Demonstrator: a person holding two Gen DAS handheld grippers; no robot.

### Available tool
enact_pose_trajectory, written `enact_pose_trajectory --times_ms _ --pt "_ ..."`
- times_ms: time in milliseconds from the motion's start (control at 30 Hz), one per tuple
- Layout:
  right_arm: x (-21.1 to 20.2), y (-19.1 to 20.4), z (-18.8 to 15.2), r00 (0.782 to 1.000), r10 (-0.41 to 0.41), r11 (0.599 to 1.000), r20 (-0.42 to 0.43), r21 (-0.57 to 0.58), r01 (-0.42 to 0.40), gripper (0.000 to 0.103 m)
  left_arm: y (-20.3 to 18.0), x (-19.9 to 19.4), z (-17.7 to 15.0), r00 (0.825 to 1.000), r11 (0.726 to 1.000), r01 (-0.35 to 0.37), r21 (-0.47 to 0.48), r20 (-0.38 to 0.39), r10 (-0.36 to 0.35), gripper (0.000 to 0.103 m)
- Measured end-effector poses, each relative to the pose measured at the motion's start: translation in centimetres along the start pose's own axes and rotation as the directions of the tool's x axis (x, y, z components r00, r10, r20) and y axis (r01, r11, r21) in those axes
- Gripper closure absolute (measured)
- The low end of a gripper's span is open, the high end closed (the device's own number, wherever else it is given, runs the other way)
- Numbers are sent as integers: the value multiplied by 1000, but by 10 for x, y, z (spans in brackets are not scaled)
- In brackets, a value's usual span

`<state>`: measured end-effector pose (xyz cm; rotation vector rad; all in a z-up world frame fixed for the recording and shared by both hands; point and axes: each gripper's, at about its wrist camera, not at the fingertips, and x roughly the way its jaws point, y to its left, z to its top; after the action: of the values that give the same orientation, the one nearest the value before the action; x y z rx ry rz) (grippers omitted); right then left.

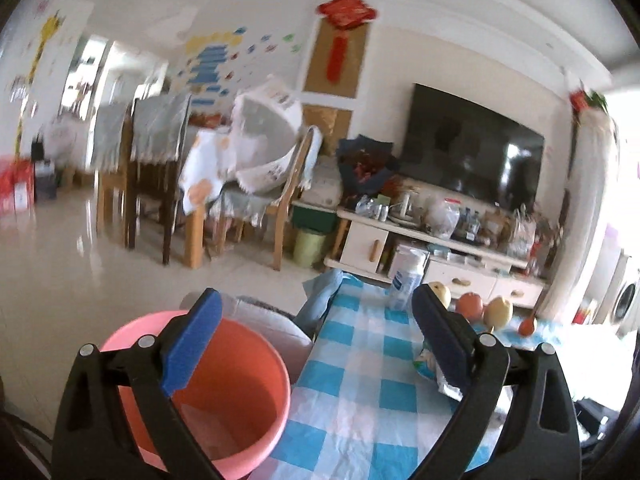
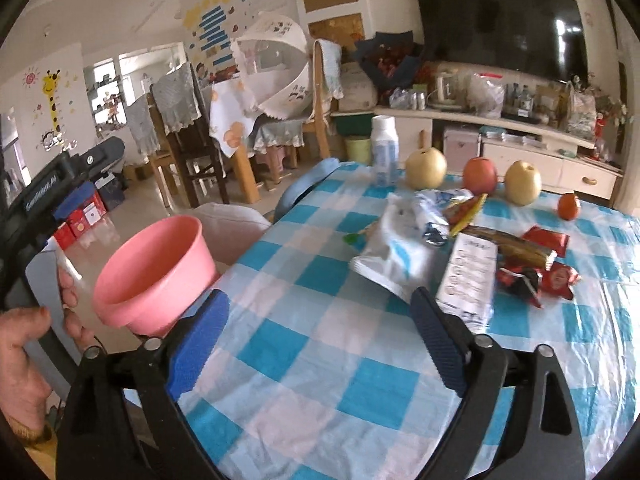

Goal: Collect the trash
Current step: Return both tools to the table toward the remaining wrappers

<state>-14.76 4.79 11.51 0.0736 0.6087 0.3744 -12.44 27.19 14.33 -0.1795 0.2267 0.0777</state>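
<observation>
We log one surface under a blue-and-white checked plastic cloth (image 2: 320, 360). One pink plastic bucket (image 2: 160, 268) sits beside its left edge. One heap of crumpled snack wrappers (image 2: 460, 248) lies mid-surface. Behind it: two yellow pears (image 2: 426, 168), one red apple (image 2: 480, 175), one small orange (image 2: 569, 206), one white bottle (image 2: 385, 150). Left gripper (image 1: 316, 340) and right gripper (image 2: 320, 336) both released, empty.
</observation>
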Motion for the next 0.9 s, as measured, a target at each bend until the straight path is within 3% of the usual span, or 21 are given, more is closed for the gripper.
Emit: enact_pose_trajectory --times_ms 167,400,667,900 --pt "-11 -6 -1 1000 5 1000 22 -22 -4 9 -38 -17 -4 999 985 -32 170 33 27 7" --pt "-24 -22 -1 997 -27 999 76 -41 30 7 -59 -24 -12 999 970 -25 244 -33 34 7" --pt "-40 -59 4 986 -89 996 144 -4 91 5 -83 -27 -20 996 968 3 251 -86 19 7" --pt "-47 -84 5 980 -128 991 154 -10 131 5 -101 -21 -26 991 974 25 226 -134 5 7"
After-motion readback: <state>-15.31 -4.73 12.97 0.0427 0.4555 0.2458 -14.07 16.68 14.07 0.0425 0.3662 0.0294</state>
